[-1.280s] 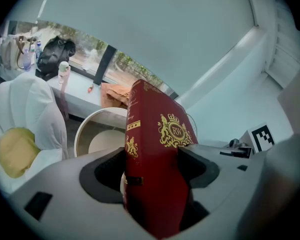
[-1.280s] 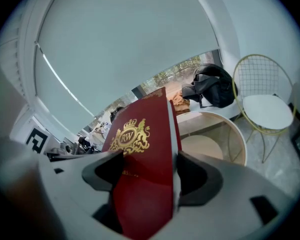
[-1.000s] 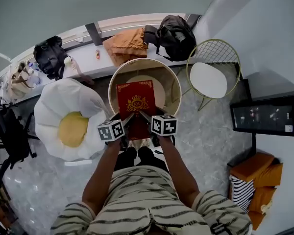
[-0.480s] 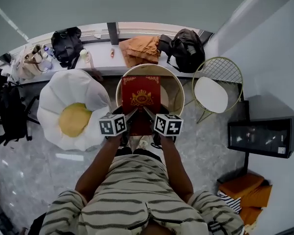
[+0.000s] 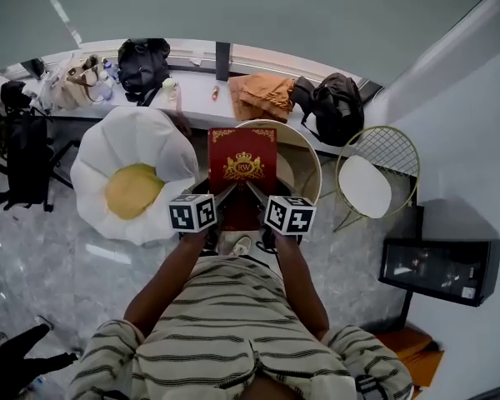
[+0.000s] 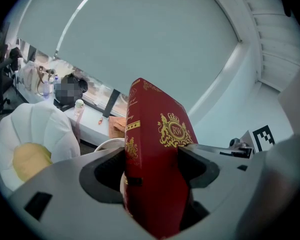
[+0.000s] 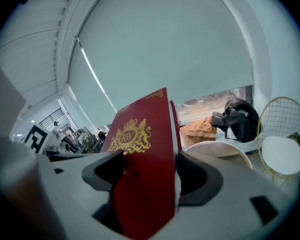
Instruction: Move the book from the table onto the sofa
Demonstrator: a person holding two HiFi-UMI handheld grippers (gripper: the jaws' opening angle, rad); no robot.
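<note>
both grippers hold one red book [image 5: 242, 173] between them. left gripper [image 5: 219, 198] is shut tight on the book's near left part, with its two dark pads pressed on the front and back covers. right gripper [image 5: 252, 195] is clamped on the near right part the same way. the bottom end of the book is hidden by the jaws in every view. from above, the book lies across the left part of the round table [image 5: 307, 158] and hides that part. whether it touches the table top cannot be told. the sofa [image 5: 125, 182], a puffy white seat with a yellow middle, sits just to the left of the table, close to the book. the person's hands are hidden under the marker cubes. past the table is a long shelf [image 5: 196, 98] with an orange cloth [image 5: 262, 97] and a black bag [image 5: 337, 107] on it. a wire chair [image 5: 375, 177] stands to the right.
</note>
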